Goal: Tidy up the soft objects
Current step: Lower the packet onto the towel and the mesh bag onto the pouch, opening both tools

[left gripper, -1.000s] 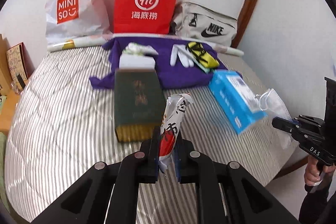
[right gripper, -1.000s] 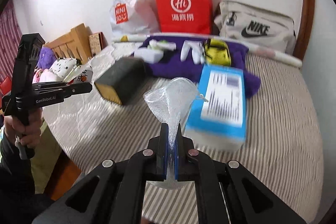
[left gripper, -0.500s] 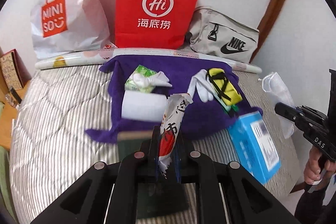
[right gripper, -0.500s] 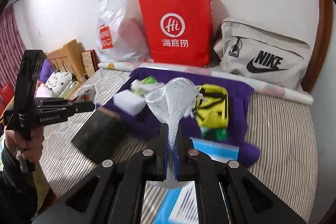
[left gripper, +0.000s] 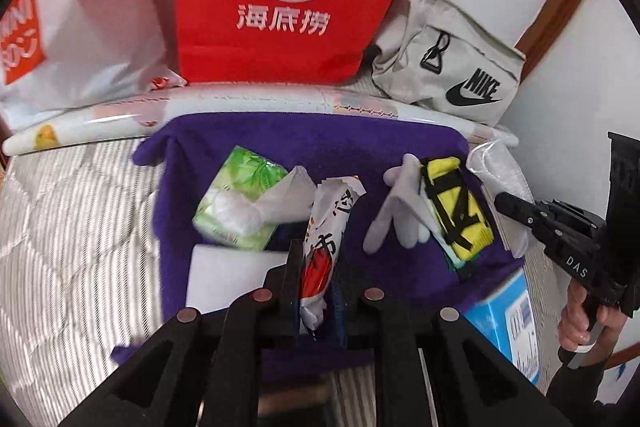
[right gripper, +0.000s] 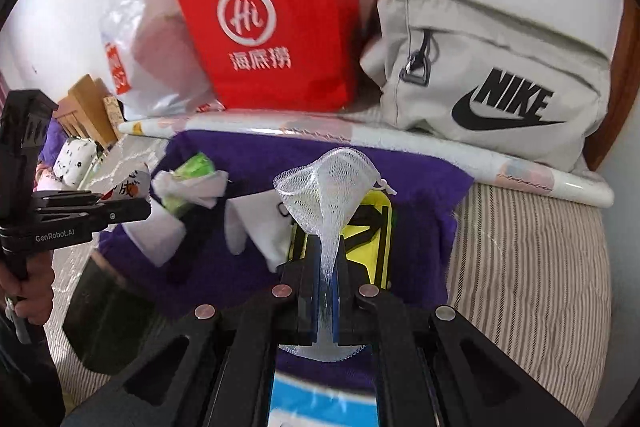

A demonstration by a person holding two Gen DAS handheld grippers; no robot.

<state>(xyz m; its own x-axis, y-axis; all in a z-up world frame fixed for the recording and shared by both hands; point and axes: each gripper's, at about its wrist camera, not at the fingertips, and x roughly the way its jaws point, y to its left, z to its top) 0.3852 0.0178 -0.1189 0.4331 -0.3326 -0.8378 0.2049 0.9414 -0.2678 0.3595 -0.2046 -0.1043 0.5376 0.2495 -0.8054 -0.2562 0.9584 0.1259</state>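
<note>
Over the purple cloth [left gripper: 320, 135] on the striped bed [right gripper: 532, 259], the left gripper [left gripper: 318, 291] carries a white-and-red snack packet [left gripper: 326, 227] between its jaws, which are beginning to part though the packet still sits between the pads. The right gripper [right gripper: 326, 291] is clamped tight on a white mesh pouch [right gripper: 326, 195]. Below lie a green tissue pack [left gripper: 240, 199], white gloves [left gripper: 400, 219] and a yellow packet [left gripper: 456, 207].

Black hand-held gripper [left gripper: 316, 287], silver round screws, blue finger pads; "DAS", "GenRobot.AI" lettering; dark sleeves.
</note>
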